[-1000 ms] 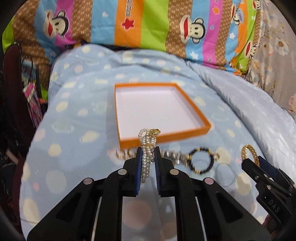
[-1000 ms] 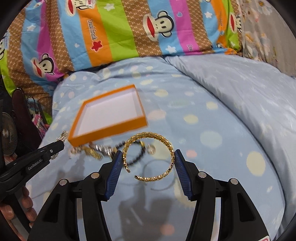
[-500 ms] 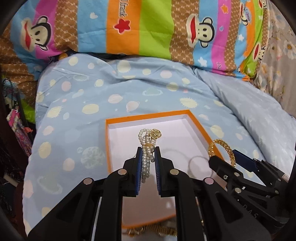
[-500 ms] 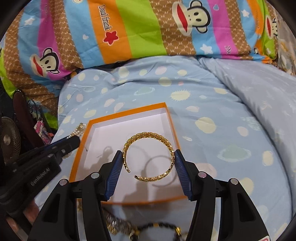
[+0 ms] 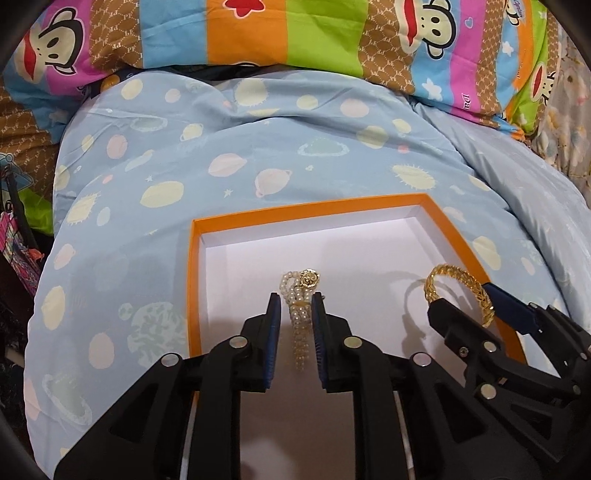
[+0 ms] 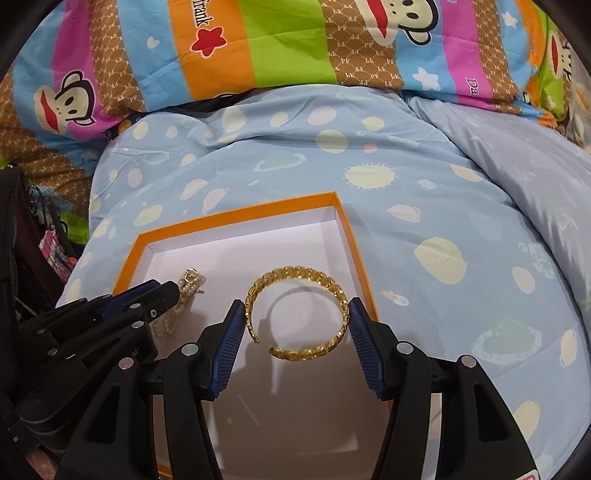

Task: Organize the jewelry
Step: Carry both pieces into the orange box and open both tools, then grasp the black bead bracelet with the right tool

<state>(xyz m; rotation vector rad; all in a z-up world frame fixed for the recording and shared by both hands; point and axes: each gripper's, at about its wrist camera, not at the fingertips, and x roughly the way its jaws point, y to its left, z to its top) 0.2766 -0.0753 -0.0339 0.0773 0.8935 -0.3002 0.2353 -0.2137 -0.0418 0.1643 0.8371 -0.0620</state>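
Observation:
An orange box [image 5: 306, 214] with a white floor lies on the blue bedcover. My left gripper [image 5: 295, 299] hangs over its middle and its jaws are opening. The pearl bracelet [image 5: 300, 317] with a gold charm sits loosely between them, with a gap at the left pad. To its right, my right gripper [image 5: 461, 299] is shut on the gold chain bangle [image 5: 465, 277]. In the right wrist view the bangle [image 6: 295, 275] is pinched side to side by my right gripper [image 6: 297, 314] above the box [image 6: 240, 214]. The pearl bracelet [image 6: 184, 291] droops onto the floor at my left gripper [image 6: 166, 290].
A blue bedcover with planet prints [image 5: 258, 147] surrounds the box. A striped monkey-print pillow [image 5: 251, 33] runs along the back. Dark clutter [image 6: 33, 258] stands past the bed's left edge. Pale blue bedding [image 6: 517, 166] rises on the right.
Both grippers have travelled forward from the loose jewelry on the bedcover to over the box. The left jaws have widened off the pearl bracelet. The right still holds the bangle.

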